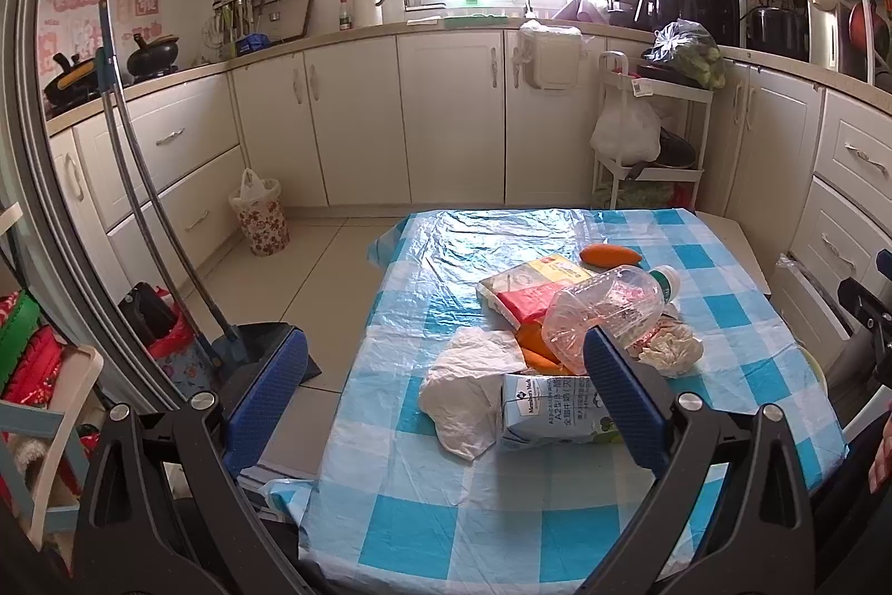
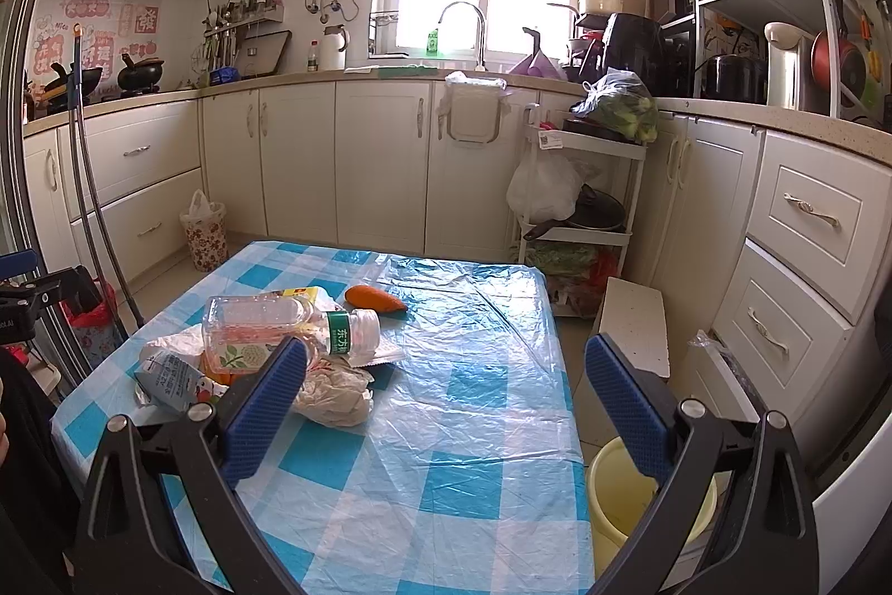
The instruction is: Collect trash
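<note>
The right gripper [image 2: 446, 372] is being held with its blue fingers [image 2: 267, 405] wide apart and nothing between them, low in the frame over a checked table [image 2: 474, 427]. Left of centre, a plastic bottle [image 2: 279, 322], a milk carton [image 2: 167, 380] and crumpled paper [image 2: 334, 394] are lying heaped together. A yellow bucket [image 2: 613, 500] is standing at lower right.

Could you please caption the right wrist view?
Open right gripper above checked tablecloth; plastic bottle, milk carton piled left.
</note>
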